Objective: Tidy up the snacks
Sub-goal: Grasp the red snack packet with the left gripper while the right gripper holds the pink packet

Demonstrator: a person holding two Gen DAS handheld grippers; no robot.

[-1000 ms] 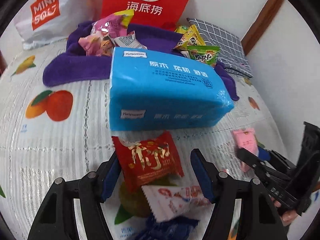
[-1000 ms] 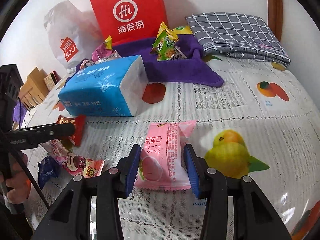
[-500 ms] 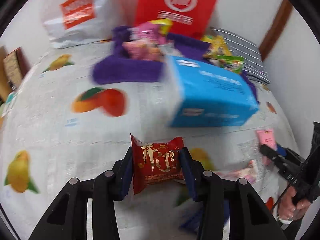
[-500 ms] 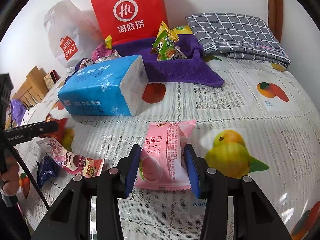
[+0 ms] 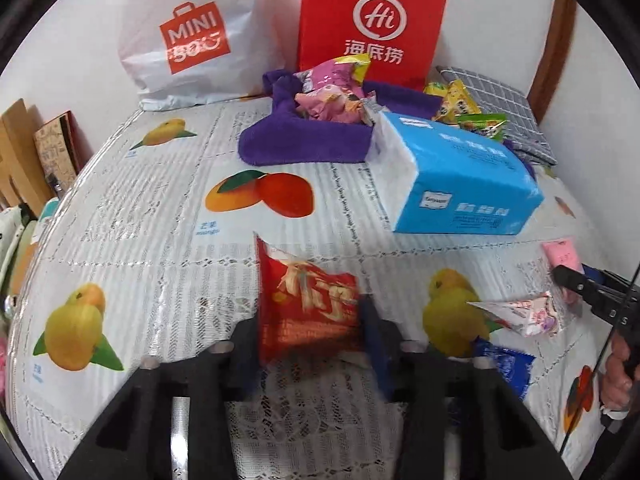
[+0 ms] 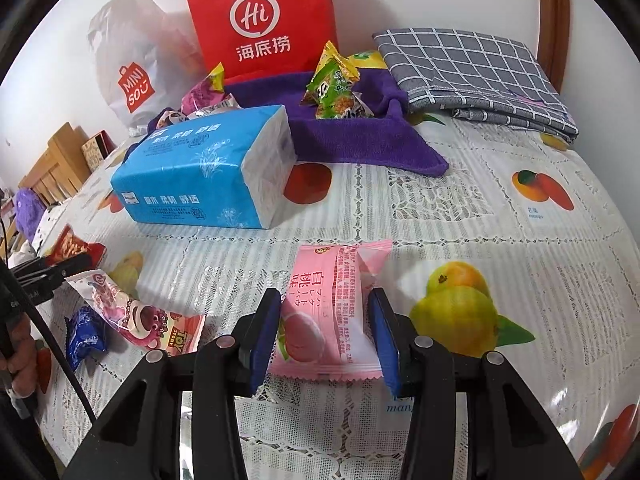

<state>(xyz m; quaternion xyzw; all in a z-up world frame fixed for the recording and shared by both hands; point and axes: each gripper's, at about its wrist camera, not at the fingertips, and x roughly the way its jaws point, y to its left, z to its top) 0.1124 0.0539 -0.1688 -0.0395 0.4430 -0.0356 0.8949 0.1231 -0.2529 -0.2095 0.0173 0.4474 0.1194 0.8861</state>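
My left gripper (image 5: 310, 328) is shut on a red snack packet (image 5: 304, 292) and holds it upright just over the fruit-print tablecloth (image 5: 168, 240). The right wrist view shows that same packet (image 6: 74, 246) at the far left. The pads of my right gripper (image 6: 325, 300) press both sides of a pink peach packet (image 6: 324, 332) that lies flat on the cloth. Behind stands a purple towel (image 5: 304, 140) with several snack packets piled on it.
A blue tissue pack (image 6: 208, 172) lies in front of the towel. A pink bear packet (image 6: 136, 312) and a small blue packet (image 6: 84, 336) lie loose between the grippers. A red paper bag (image 5: 372, 20), a white shopping bag (image 5: 188, 40) and a folded grey checked cloth (image 6: 472, 68) line the wall.
My left gripper closed on the red packet and carried it left, away from the tissue pack and the loose packets. The right gripper and the pink packet stayed put.
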